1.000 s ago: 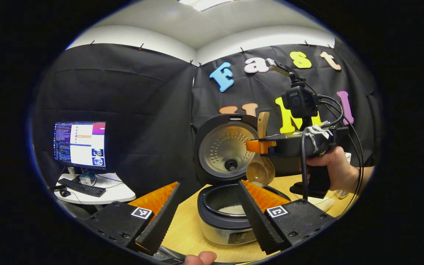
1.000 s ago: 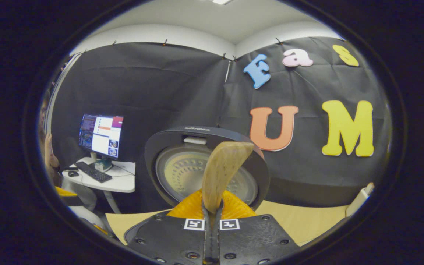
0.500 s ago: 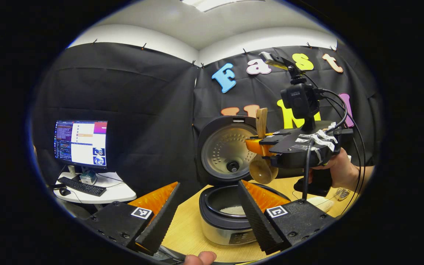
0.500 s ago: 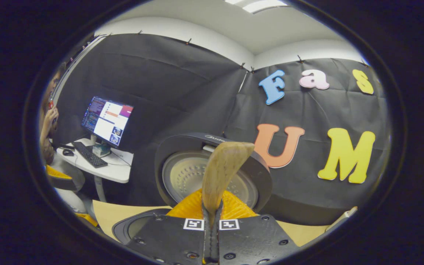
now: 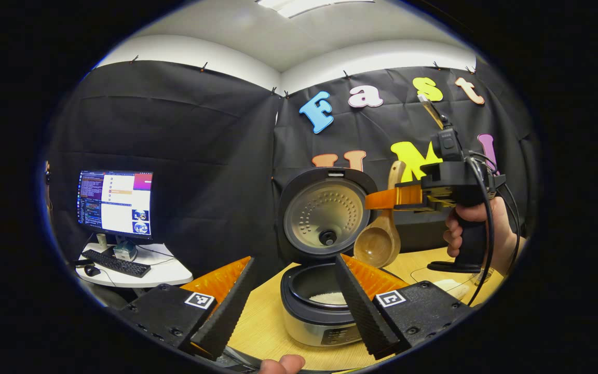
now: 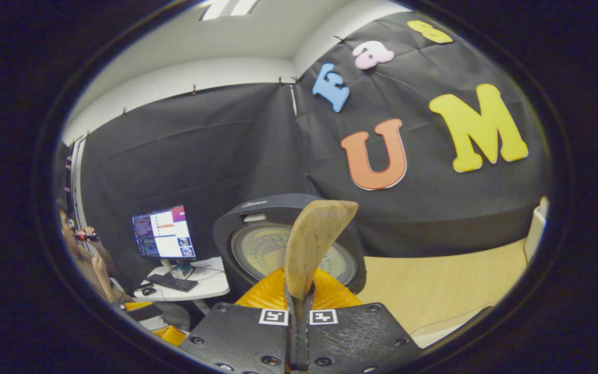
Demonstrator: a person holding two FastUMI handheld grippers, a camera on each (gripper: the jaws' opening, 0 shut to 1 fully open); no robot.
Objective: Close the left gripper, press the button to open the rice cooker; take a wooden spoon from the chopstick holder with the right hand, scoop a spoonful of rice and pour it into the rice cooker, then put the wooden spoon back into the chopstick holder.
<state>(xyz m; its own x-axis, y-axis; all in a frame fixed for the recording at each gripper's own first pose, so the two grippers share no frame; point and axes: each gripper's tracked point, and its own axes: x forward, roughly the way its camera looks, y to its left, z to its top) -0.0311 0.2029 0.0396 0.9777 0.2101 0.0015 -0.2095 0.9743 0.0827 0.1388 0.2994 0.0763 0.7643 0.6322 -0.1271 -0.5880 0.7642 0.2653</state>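
Rice cooker (image 5: 325, 270) stands open on the pale wood tabletop (image 5: 262, 322), white rice in its dark round pot. At its 2 o'clock the right gripper (image 5: 390, 197) holds its jaws clamped on the smooth wooden spoon (image 5: 377, 244), bowl hanging down. Left gripper (image 5: 294, 296) waits with jaws wide. A loose pinch on the slim handle (image 6: 312, 244) could let the spoon swivel or drop.

Our left tool (image 5: 293, 298) has ribbed fingers on black blocks with screws and square black-and-white markers. Our right tool (image 6: 299, 317) bears twin markers; black cables loop past its pistol grip and top-mounted camera.
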